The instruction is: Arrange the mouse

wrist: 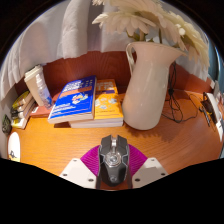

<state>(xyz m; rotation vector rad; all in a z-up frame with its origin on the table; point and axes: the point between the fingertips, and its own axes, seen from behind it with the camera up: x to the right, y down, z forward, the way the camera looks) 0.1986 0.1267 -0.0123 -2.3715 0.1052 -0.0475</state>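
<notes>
A dark grey mouse (113, 159) with a scroll wheel sits between my two fingers, its nose pointing away from me. Both magenta pads press on its sides, the left pad (90, 160) and the right pad (134, 161). My gripper (113, 165) is shut on the mouse just above the wooden desk (55, 145). The rear of the mouse is hidden at the bottom of the view.
A white ribbed vase (150, 85) with pale flowers stands ahead to the right. A stack of books (85, 102) lies ahead to the left, with more items (32, 95) beyond it. Dark cables (185, 105) run at the right.
</notes>
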